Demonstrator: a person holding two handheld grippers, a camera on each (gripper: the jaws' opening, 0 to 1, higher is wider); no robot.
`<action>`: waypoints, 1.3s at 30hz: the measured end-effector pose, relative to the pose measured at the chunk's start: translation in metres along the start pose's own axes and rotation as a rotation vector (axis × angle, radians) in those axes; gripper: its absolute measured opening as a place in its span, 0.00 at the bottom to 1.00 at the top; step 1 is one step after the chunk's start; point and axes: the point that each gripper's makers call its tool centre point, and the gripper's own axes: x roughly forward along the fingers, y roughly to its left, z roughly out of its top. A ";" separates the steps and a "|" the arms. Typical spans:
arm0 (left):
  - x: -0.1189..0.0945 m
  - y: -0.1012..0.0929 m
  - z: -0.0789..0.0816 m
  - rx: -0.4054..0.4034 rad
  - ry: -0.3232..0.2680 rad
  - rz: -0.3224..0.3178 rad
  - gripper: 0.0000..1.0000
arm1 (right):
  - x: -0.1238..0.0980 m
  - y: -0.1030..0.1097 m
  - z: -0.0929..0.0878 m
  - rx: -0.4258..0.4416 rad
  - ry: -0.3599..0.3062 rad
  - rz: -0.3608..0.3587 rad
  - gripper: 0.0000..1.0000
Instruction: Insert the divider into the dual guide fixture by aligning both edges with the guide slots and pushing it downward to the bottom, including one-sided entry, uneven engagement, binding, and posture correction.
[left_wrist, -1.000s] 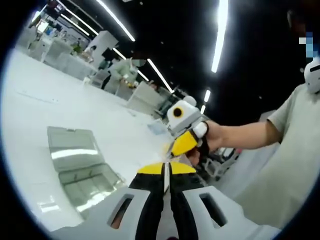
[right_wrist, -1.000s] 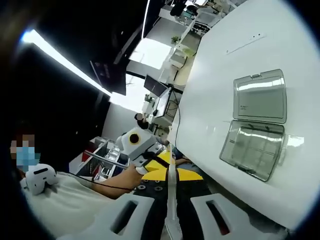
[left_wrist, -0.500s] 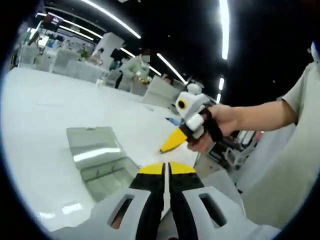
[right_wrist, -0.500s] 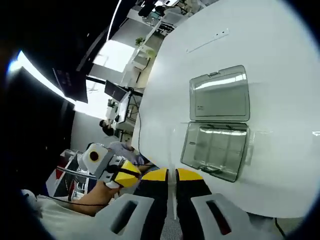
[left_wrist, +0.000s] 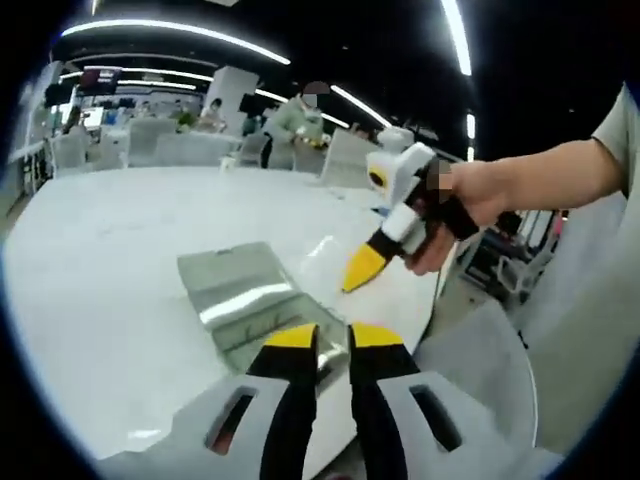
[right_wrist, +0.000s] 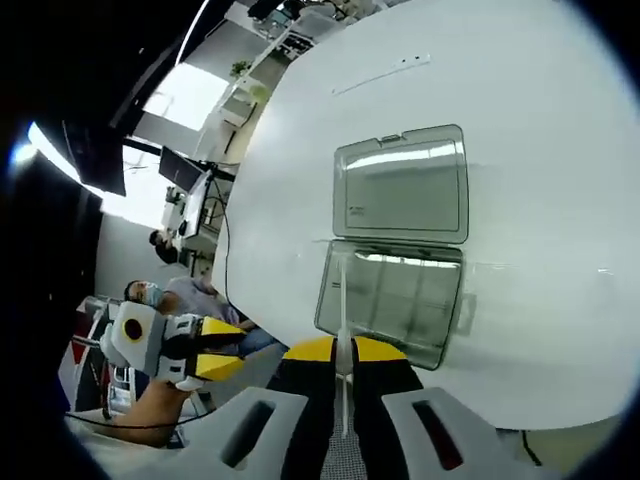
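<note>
Divider, a thin white strip, is pinched upright in the right gripper, its long axis along the jaws, just short of the open clear box ahead. Left gripper is slightly parted and empty, nearer the box than half a second earlier; then it was closed.

L gripper: white moulded body w/ slotted cut-outs, two black jaws w/ yellow tips. R gripper: same build, white shell, black jaws, yellow tips; seen side-on in the left gripper view, black handle, white upper part. Hand wraps that handle; black strap across it. Person wears a pale grey-green short sleeve, loose fit.
</note>
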 end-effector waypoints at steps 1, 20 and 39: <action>0.000 0.001 0.000 0.000 0.002 0.005 0.09 | 0.001 -0.002 0.002 -0.007 -0.008 -0.025 0.00; -0.006 0.001 -0.020 0.040 0.037 0.078 0.19 | 0.022 -0.016 0.004 -0.035 0.033 -0.246 0.00; -0.008 0.005 -0.028 0.023 0.045 0.100 0.18 | 0.036 -0.022 -0.008 -0.003 0.137 -0.351 0.00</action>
